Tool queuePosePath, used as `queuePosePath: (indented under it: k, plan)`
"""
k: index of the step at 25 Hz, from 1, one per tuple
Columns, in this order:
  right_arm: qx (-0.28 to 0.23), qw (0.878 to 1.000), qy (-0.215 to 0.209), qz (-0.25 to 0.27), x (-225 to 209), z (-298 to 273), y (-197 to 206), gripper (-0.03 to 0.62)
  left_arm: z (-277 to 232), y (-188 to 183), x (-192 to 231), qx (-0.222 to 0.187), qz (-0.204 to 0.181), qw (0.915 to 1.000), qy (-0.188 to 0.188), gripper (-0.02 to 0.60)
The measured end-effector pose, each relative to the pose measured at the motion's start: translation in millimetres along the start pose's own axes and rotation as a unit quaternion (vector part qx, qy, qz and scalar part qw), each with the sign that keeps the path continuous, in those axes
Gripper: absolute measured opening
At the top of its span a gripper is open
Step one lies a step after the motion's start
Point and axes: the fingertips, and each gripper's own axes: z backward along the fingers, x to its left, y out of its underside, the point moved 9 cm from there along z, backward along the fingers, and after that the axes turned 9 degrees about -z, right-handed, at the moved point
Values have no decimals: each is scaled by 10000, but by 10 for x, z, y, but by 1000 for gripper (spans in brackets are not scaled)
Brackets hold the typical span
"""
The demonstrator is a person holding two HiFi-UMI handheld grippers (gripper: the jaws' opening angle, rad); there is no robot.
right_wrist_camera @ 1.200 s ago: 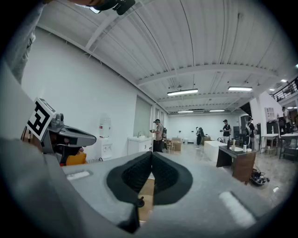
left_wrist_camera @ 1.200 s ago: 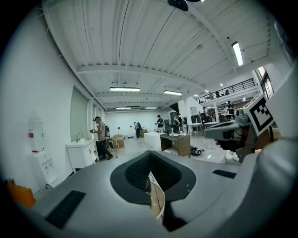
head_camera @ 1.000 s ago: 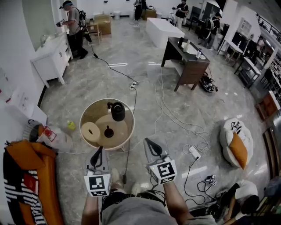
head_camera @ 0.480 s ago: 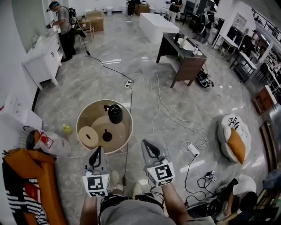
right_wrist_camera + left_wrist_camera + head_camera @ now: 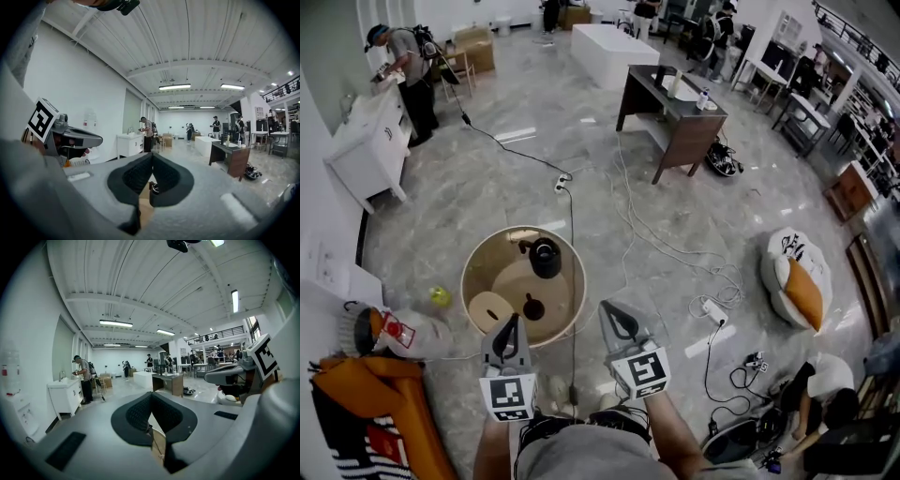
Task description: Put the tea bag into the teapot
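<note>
In the head view a black teapot (image 5: 545,258) stands at the far side of a round wooden table (image 5: 478,267). A small dark lid-like piece (image 5: 533,307) and a pale round disc (image 5: 490,307) lie nearer to me. I cannot make out a tea bag. My left gripper (image 5: 512,322) hangs over the table's near rim, shut and empty. My right gripper (image 5: 608,307) is just right of the table over the floor, also shut with nothing in it. The left gripper (image 5: 151,396) and the right gripper (image 5: 152,156) each show pads meeting in their own views.
Cables (image 5: 656,246) and a power strip (image 5: 713,312) trail across the marble floor to the right. A white and orange beanbag (image 5: 795,279) lies far right, a dark desk (image 5: 675,117) beyond. An orange cloth (image 5: 384,412) and a bag (image 5: 408,335) sit at the left.
The table and teapot have slid lower in the head view, closer to the grippers. Both grippers stay shut and keep their places in the view.
</note>
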Motion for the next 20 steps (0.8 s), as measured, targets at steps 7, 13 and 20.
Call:
queuePosePath:
  k: [7,13,20]
  plan:
    - [200,9996,179,-63,187,-386,186,0,-297,218,299,-46,39,9996,287,17]
    - [312,9993,173,-102,43,-709,258,0,-574,369,366,71,137,9995,286,17]
    - [494,9984,-89,-263,-353,-1240,466,0,-1033,543,434,320,318,9990,-6,17]
